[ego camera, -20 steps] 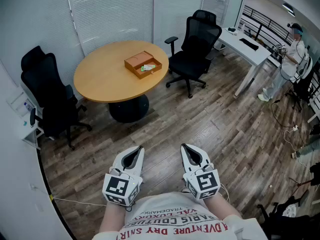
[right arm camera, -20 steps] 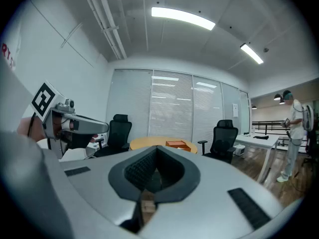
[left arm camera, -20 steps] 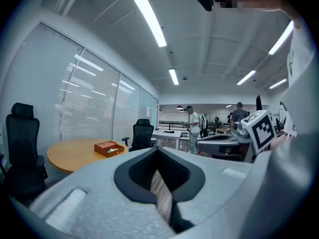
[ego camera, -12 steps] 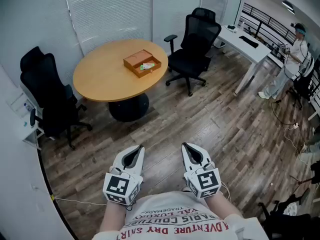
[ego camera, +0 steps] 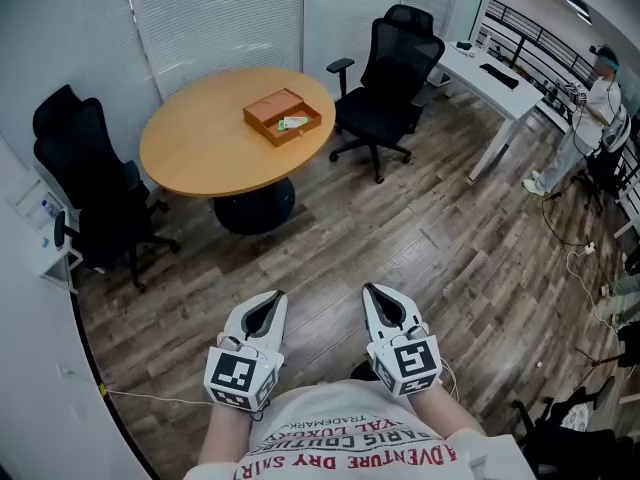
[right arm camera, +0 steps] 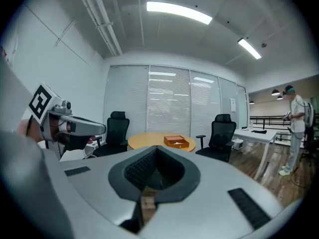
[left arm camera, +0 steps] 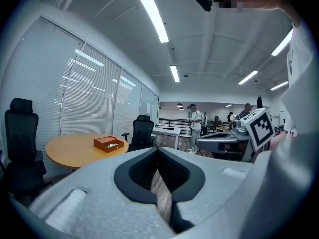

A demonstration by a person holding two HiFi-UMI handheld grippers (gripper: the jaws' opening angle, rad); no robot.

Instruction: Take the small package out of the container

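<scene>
The container (ego camera: 282, 116) sits on the round counter (ego camera: 200, 153), near its far right edge, with the small package (ego camera: 296, 122) inside it. One chair (ego camera: 85, 183) stands left of the counter, another (ego camera: 395, 68) just right of it. The left hand-held gripper (ego camera: 279, 295) and right hand-held gripper (ego camera: 368, 289) hang side by side over the floor (ego camera: 400, 238), well apart from the counter.

orange-brown container (ego camera: 272, 109) on the round table (ego camera: 200, 146) — small white-green package (ego camera: 294, 122) lying inside it
</scene>
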